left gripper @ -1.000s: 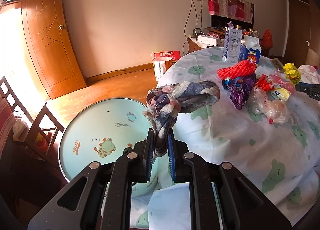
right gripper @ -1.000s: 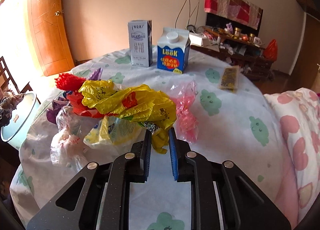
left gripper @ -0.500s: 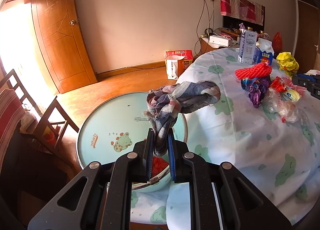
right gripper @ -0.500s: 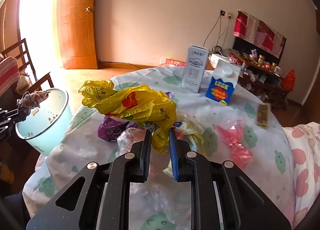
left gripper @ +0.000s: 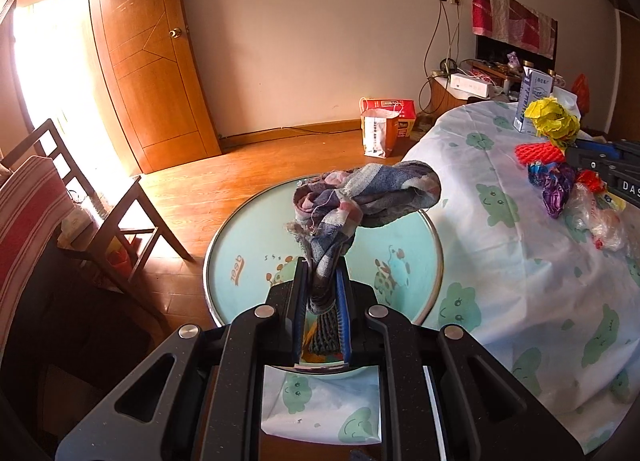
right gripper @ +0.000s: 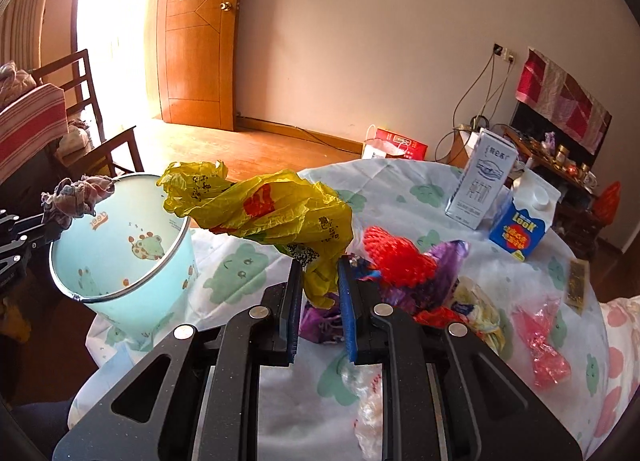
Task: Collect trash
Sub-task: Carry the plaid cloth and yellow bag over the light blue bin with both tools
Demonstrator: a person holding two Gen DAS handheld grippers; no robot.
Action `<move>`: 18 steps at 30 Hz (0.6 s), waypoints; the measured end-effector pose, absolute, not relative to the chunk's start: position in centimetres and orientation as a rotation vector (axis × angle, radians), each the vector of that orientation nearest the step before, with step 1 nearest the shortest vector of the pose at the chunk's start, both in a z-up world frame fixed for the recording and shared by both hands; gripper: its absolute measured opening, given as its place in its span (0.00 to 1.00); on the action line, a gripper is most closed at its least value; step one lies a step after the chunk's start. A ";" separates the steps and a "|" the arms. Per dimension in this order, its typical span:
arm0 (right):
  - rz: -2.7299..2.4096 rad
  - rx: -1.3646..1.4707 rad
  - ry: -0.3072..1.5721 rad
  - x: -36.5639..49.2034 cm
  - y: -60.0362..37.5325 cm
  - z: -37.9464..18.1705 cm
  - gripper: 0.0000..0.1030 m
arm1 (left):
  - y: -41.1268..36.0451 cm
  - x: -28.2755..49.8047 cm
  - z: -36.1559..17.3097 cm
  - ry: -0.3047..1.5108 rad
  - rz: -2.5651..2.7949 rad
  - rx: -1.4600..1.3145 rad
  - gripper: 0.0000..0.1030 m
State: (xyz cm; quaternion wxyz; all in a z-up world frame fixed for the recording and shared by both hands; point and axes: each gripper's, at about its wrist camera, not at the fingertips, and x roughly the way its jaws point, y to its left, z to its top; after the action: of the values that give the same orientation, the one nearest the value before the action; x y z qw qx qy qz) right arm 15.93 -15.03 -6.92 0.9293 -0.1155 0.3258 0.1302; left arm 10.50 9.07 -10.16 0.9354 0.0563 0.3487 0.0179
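Note:
My left gripper [left gripper: 322, 273] is shut on a checked blue and pink rag [left gripper: 360, 201], which hangs above the mouth of a pale blue bin [left gripper: 240, 261] with cartoon animals. My right gripper [right gripper: 318, 273] is shut on a crumpled yellow plastic bag [right gripper: 272, 209] held above the table, to the right of the same bin [right gripper: 120, 261]. In the right wrist view the left gripper [right gripper: 20, 229] and its rag [right gripper: 76, 197] show at the bin's left rim. The yellow bag [left gripper: 552, 121] shows far right in the left wrist view.
The round table [right gripper: 248, 269] has a white cloth with green prints. On it lie a red net [right gripper: 400, 257], a purple wrapper [right gripper: 448, 273], a pink bag [right gripper: 544, 345], a white carton [right gripper: 480, 181] and a blue carton [right gripper: 524, 221]. A wooden chair [left gripper: 92, 213] stands left of the bin.
Both grippers have swung left toward the bin. The rag has come over the bin's mouth. The yellow bag has travelled from mid-table to near the bin's rim.

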 end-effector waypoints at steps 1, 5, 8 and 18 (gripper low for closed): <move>0.275 -0.238 0.666 16.2 -14.5 -6.8 0.18 | 9.3 10.5 -10.3 0.715 0.041 0.113 0.12; 0.301 -0.248 0.662 17.0 -13.0 -6.5 0.18 | 10.2 10.8 -10.6 0.722 0.061 0.110 0.12; 0.317 -0.260 0.663 17.5 -11.8 -6.6 0.18 | 10.9 10.9 -10.6 0.724 0.075 0.107 0.13; 0.346 -0.309 0.682 18.6 -8.8 -7.6 0.18 | 13.0 11.2 -10.2 0.724 0.131 0.104 0.13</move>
State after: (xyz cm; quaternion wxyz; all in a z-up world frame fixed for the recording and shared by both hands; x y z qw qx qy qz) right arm 18.62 -8.80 -7.58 0.9162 -0.1500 0.3313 0.1682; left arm 11.23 12.98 -10.21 0.9318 0.0506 0.3536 0.0639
